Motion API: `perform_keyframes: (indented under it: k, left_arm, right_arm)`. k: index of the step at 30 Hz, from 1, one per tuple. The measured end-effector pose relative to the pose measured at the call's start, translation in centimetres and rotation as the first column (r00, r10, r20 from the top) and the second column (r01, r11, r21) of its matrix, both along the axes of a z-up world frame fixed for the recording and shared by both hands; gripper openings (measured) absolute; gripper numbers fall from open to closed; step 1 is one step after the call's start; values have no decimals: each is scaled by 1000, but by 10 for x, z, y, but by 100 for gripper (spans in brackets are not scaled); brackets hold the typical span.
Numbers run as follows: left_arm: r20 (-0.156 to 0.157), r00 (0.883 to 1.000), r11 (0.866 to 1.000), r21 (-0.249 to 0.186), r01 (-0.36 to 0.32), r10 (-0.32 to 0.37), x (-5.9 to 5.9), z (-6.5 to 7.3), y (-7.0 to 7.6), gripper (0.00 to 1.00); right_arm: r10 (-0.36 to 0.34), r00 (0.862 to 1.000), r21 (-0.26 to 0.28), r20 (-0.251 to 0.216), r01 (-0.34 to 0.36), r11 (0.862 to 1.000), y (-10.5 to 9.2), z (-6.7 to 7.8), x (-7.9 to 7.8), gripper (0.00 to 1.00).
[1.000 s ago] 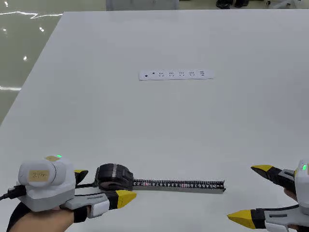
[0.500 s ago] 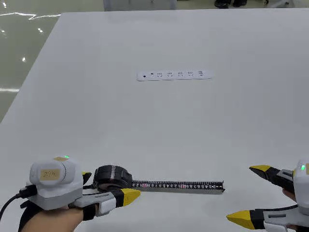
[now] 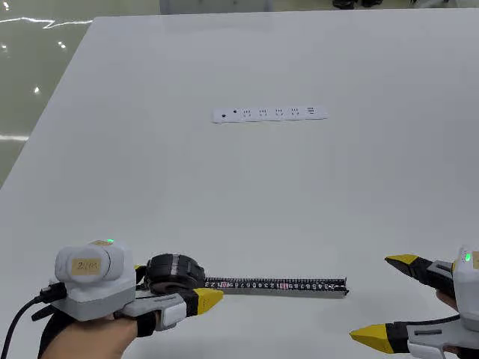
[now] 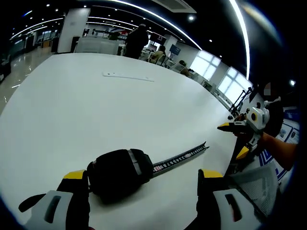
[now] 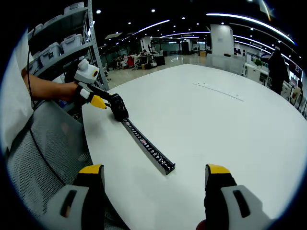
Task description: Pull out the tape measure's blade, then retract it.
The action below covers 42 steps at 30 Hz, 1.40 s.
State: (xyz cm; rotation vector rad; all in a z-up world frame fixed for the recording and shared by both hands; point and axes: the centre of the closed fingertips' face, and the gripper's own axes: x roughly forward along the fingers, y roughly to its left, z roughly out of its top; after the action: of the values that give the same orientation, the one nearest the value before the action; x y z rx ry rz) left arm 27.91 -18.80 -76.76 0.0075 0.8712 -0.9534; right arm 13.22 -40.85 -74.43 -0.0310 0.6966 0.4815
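We find the tape measure's case point(image 3: 174, 273) on the white table point(image 3: 247, 187), near its front left edge. It sits between the spread jaws of the left gripper point(image 3: 174, 286), which grips nothing; we cannot tell whether a jaw touches the case. The blade point(image 3: 277, 285) lies drawn out flat, its long axis running from the case rightward toward the right gripper point(image 3: 383, 301). That gripper is likewise spread and empty, standing apart from the blade's hooked end point(image 5: 168, 167). We judge the left gripper nearer the case and the right gripper nearer the hooked end.
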Motion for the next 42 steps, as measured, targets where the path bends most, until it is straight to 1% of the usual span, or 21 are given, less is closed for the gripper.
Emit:
perform_keyframes:
  k: [2,5,7,8,11,13,15,19,22,25,27,31,34,36,37,40,41,42]
  left_arm:
    - [-9,1000,1000,0,-18,18,0,0,1,90]
    - [0,999,999,7,-36,36,2,-1,2,86]
    - [-2,999,999,3,-53,53,4,-1,2,86]
    - [-2,998,998,10,-64,64,4,-2,3,84]
    - [4,997,997,16,-80,80,4,-3,2,84]
    - [10,995,995,30,-98,98,6,-6,2,83]
    - [11,994,993,32,-113,113,7,-5,1,83]
    - [30,990,989,52,-137,135,7,-8,1,82]
    - [45,987,985,70,-156,154,10,-9,2,81]
    - [40,982,981,57,-186,184,12,-8,3,79]
    - [37,979,978,55,-201,199,14,-8,4,78]
    - [57,976,974,73,-214,210,13,-9,3,76]
    - [68,971,969,78,-236,231,16,-10,4,75]
    - [75,969,966,91,-243,237,17,-12,5,74]
    - [87,968,964,107,-243,234,18,-13,6,73]
    - [94,965,961,107,-253,244,19,-13,7,71]
    - [101,963,959,111,-260,249,20,-13,7,70]
    - [112,964,959,126,-253,240,19,-15,7,69]
  right_arm:
    - [2,1000,1,-1,-2,1000,0,-1,0,87]
    - [4,1000,7,-5,-4,1000,2,-1,0,85]
    - [6,1000,12,-9,-6,1000,3,-2,1,83]
    - [11,1000,12,-10,-11,1000,4,-4,1,83]
    - [18,1000,11,-16,-18,1000,4,-8,1,82]
    - [20,1000,14,-17,-20,1000,5,-8,2,81]
    - [22,1000,16,-16,-22,1000,4,-9,3,81]
    - [29,999,18,-22,-29,999,4,-13,5,80]
    - [32,999,26,-23,-31,999,4,-16,7,79]
    - [35,999,43,-18,-34,998,6,-16,8,77]
    - [39,999,44,-19,-39,998,5,-19,9,76]
    - [40,999,54,-21,-39,998,4,-21,11,75]
    - [45,999,54,-22,-44,998,3,-24,12,75]
    - [50,998,52,-24,-49,997,2,-25,13,74]
    - [50,998,53,-24,-49,997,3,-25,14,74]
    - [55,998,53,-20,-54,997,3,-24,16,73]
    - [57,998,53,-18,-56,997,3,-24,17,73]
    - [59,998,56,-18,-58,997,4,-25,18,73]
